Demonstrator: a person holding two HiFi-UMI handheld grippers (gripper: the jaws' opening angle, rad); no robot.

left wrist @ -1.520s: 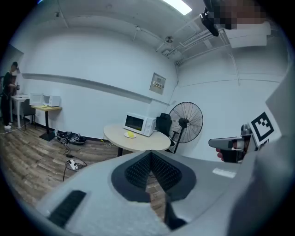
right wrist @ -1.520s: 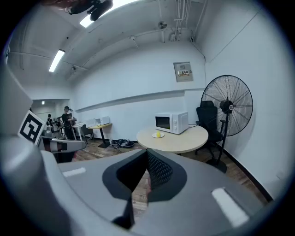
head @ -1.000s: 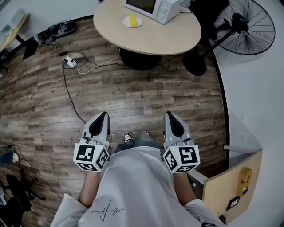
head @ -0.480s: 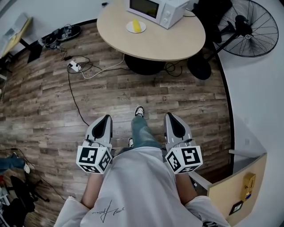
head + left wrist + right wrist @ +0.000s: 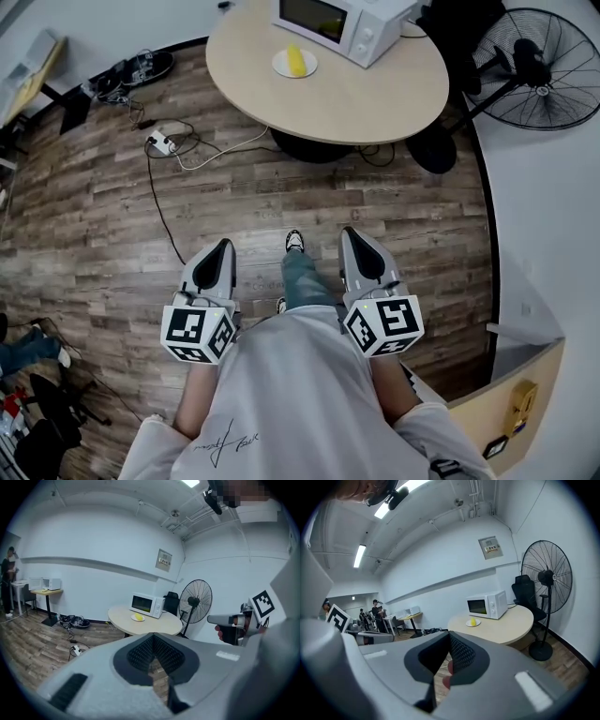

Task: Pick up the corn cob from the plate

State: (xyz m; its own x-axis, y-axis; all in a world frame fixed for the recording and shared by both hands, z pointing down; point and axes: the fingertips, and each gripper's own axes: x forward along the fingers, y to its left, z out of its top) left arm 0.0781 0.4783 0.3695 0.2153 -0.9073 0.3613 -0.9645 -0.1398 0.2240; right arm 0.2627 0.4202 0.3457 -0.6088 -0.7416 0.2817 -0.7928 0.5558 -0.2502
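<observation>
corn cob [image 5: 297, 61] lies untouched on its plate [image 5: 278, 67] on the round table [image 5: 366, 98] at 12 o'clock, well apart from you; your left gripper [image 5: 223, 245] and right gripper [image 5: 349, 232] are closed on nothing, so approach, opening and grasp remain.

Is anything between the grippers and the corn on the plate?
Nothing visible. The corn lies on its plate near the table's front edge, microwave behind it. Only bare floor separates the left gripper and right gripper from the table; a power strip lies off to the left.
</observation>
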